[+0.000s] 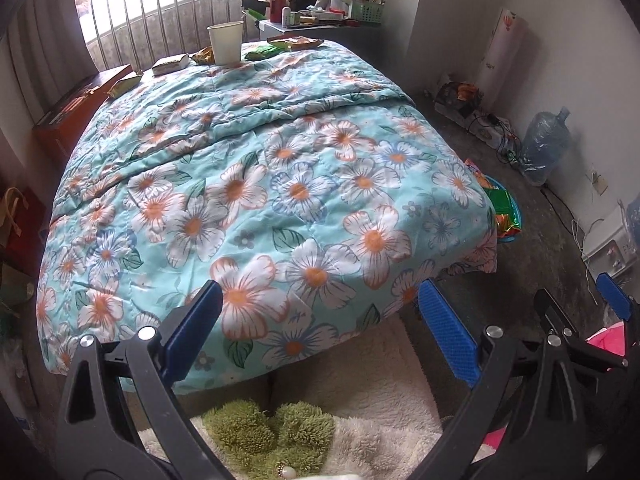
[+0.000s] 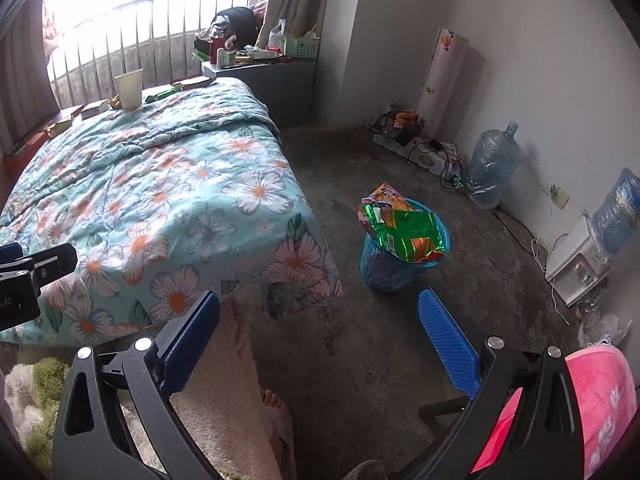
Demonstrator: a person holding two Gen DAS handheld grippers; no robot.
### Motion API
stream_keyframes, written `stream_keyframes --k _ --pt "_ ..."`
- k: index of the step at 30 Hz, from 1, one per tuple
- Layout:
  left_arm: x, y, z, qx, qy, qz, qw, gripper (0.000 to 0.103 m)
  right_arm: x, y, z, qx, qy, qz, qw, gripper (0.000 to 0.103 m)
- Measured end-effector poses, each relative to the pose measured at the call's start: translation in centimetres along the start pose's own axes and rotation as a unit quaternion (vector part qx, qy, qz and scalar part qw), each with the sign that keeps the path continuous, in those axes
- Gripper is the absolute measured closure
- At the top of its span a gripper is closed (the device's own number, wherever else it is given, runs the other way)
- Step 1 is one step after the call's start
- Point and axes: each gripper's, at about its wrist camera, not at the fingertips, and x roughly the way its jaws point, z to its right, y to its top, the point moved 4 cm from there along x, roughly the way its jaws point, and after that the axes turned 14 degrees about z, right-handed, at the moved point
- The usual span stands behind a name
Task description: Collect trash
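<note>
A white paper cup [image 1: 225, 43] stands at the far end of the floral quilt [image 1: 256, 184], with snack wrappers [image 1: 170, 64] and a green packet [image 1: 262, 53] beside it. The cup also shows in the right wrist view [image 2: 129, 89]. A blue basket [image 2: 394, 266] on the floor right of the bed holds a green wrapper [image 2: 404, 232]. My left gripper [image 1: 320, 312] is open and empty over the near edge of the quilt. My right gripper [image 2: 320, 320] is open and empty above the floor, left of the basket.
A cluttered side table [image 2: 256, 68] stands past the bed. Along the right wall are a water jug [image 2: 494, 164], cables and boxes [image 2: 420, 152] and a white appliance [image 2: 576, 268]. A pink cloth [image 2: 600, 400] lies at the near right. A fluffy rug [image 1: 360, 400] lies below the bed.
</note>
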Motion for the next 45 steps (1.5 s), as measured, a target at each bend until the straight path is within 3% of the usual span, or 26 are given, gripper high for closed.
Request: stream_keyframes --k 12,45 --pt "-0.7 0.2 1.8 0.036 0.001 0.011 0.9993 0.009 0.2 0.0 1.8 0.02 -0.002 -0.004 1.0 0.006" --pt "-0.7 0.1 2.1 0.039 -0.001 0.009 0.9992 0.009 -0.1 0.3 1.9 0.019 -0.005 -0.001 1.0 0.006"
